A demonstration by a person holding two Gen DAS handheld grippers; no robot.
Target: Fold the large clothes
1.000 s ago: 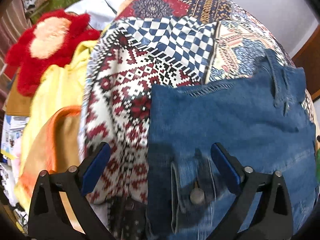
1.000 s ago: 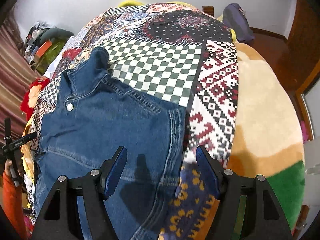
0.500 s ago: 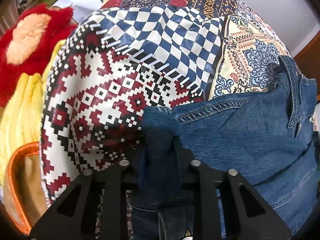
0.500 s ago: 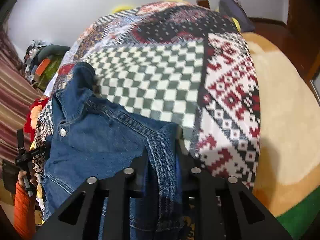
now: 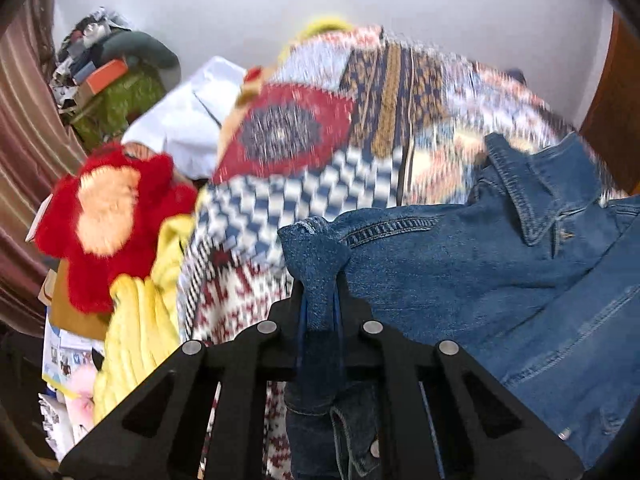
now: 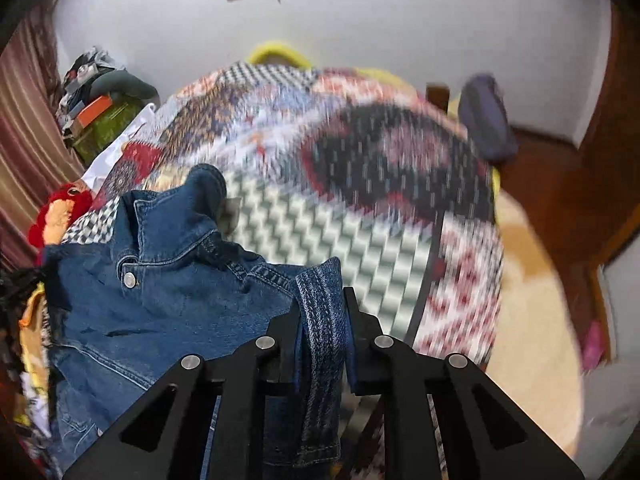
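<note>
Denim: a blue jacket (image 5: 480, 272) lies over a patchwork quilt (image 5: 320, 184) on a bed, its collar (image 5: 532, 200) turned toward the wall.
Left gripper (image 5: 320, 304): jaws clamped tight on a bunched corner of the jacket, the fabric standing up between the black fingers (image 5: 352, 308).
Right gripper (image 6: 322, 312): jaws likewise pinched on a folded, stitched edge of the jacket (image 6: 160, 300), a strip of cloth hanging down between the fingers (image 6: 360, 320).
Jacket, left view: spreads to the right of the grip, collar open, seams and a metal button (image 5: 564, 434) showing low at the right.
Jacket, right view: spreads to the left of the grip, collar raised, one snap button (image 6: 129, 279) visible under it.
Quilt: blocks of red, blue-checked, green-checked and dark patterns, blurred in both views.
Bedside, left: a red plush toy (image 5: 104, 216) with an orange face rests beside a yellow blanket (image 5: 136, 320); a white cloth (image 5: 188, 124) lies beyond them.
Far corner: a heap of clutter (image 5: 104, 76) against a striped curtain (image 5: 24, 128).
Right side: a cream blanket (image 6: 532, 320) covers the bed's edge; a dark bundle (image 6: 486, 120) sits near the wall.
</note>
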